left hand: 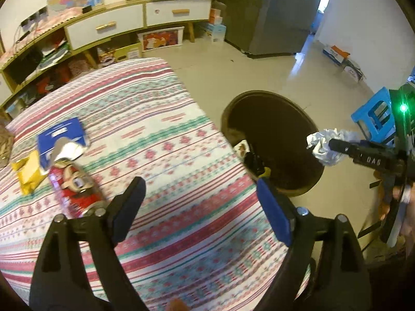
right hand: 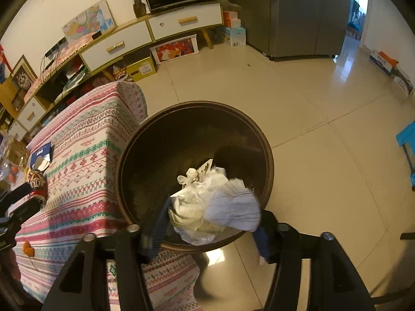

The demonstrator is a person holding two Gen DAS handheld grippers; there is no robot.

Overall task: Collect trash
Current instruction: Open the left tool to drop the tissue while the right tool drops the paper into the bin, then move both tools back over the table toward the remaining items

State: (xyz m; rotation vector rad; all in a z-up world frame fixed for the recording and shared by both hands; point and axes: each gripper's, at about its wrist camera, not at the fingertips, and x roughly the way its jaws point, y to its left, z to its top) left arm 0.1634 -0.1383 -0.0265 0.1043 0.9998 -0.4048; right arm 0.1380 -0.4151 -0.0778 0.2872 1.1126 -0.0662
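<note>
Crumpled paper wad (right hand: pixel 215 207) clamped in right gripper (right hand: pixel 210 229) above dark bin (right hand: pixel 129 160); left gripper (left hand: pixel 201 207) spread wide, unloaded, over striped worktop (left hand: pixel 160 119).

a home living room: tv cabinet (right hand: pixel 155 33), fridge (right hand: pixel 298 13), tiled floor (right hand: pixel 324 129)

Woven cloth (left hand: pixel 160 129) with printed stripes covers the table, centre left. The bin (right hand: pixel 267 155), centre frame, looks dark and dully glossy. The crumpled paper (right hand: pixel 218 207) is white and creased. Glossy floor tiles (right hand: pixel 298 98) reflect light, upper right.
</note>
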